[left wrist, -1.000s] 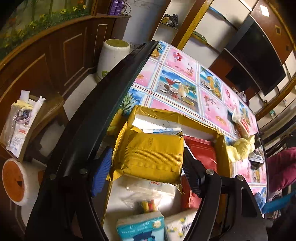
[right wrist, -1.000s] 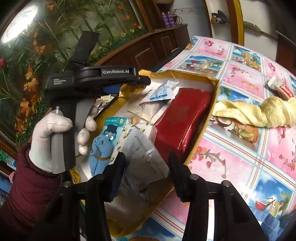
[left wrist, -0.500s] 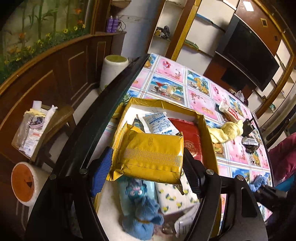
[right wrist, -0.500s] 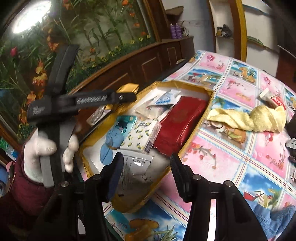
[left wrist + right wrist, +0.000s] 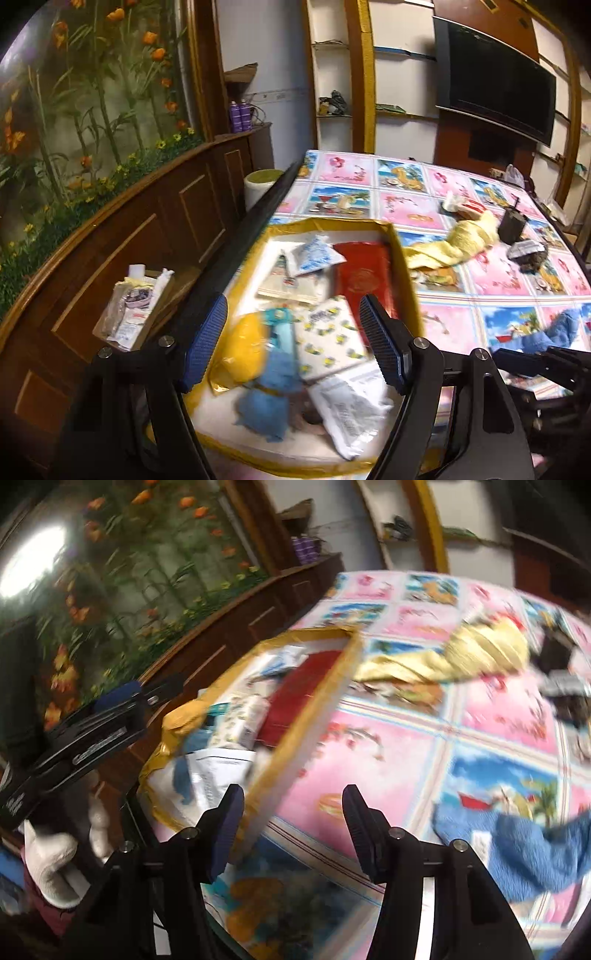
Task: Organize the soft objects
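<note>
You are at a table [image 5: 413, 206] with a pictured cloth, a flower mural behind. Your left gripper [image 5: 293, 343] hangs spread wide and empty over the gold-rimmed box [image 5: 400, 254]. Below it the yellow pack [image 5: 245, 349] lies blurred at the box's near left edge, beside a blue plush [image 5: 271, 398], a patterned tissue pack [image 5: 328, 341], a red pack [image 5: 364, 271] and white pouches. Half a second ago that yellow pack was clamped between these fingers; now it is released into the box. Your right gripper [image 5: 291, 827] is also spread and empty, over the box's right wall, having swung toward the cloth. A yellow towel [image 5: 472, 653] and blue towel [image 5: 532, 853] lie outside the box.
</note>
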A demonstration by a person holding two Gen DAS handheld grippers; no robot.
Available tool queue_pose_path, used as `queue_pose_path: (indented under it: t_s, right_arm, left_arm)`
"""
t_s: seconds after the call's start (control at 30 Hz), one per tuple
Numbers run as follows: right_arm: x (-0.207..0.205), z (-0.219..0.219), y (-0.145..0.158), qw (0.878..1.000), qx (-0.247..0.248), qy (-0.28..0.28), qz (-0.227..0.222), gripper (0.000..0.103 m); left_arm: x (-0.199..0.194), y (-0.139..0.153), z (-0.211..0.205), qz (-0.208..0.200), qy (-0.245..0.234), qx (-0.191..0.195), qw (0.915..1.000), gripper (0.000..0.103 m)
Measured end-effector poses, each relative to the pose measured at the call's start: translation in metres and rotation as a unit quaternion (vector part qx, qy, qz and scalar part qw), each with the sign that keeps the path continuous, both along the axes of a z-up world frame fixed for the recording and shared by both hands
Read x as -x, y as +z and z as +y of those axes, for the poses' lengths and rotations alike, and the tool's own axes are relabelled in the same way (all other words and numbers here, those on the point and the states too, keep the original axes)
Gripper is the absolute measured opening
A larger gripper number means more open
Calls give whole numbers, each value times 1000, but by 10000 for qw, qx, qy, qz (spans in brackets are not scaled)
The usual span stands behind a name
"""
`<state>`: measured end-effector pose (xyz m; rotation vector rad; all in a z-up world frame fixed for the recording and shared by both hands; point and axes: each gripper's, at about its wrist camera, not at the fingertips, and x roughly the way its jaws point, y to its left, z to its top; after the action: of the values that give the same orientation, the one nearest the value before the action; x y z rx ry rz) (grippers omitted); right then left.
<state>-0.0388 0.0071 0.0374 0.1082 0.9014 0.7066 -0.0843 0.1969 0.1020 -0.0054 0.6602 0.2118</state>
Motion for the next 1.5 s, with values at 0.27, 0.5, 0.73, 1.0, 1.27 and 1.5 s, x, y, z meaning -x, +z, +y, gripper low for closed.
queue_pose_path:
  t_s: [0.27,0.5,0.73,1.0,1.27,1.5]
  right_arm:
    - [4,-68,-10,9966,-378,-704,192,57]
    - [4,-102,-25,9927,-629,-972,341,59]
    - [5,-135,-30,9885,-856,-1215,292,60]
    - [7,-164,-30,9839,-1097,-1398,206,60]
    - [4,-226,-34,9587,-1732,-2247,172,60]
    - [9,-252,-30,9456,-2308,-2291,86,60]
  left_arm:
    - [-7,-3,-26,257,-32,-68,9996,75]
    - [0,2,-50,249,-73,-281,9993,75]
    - [4,6,-81,258,-280,-494,9981,75]
    - [0,2,-111,493,-781,-322,9952,75]
    - [-14,-23,-152,1084,-1710,395,9785,75]
    - [-24,-45,-188,1513,-2169,862,9605,75]
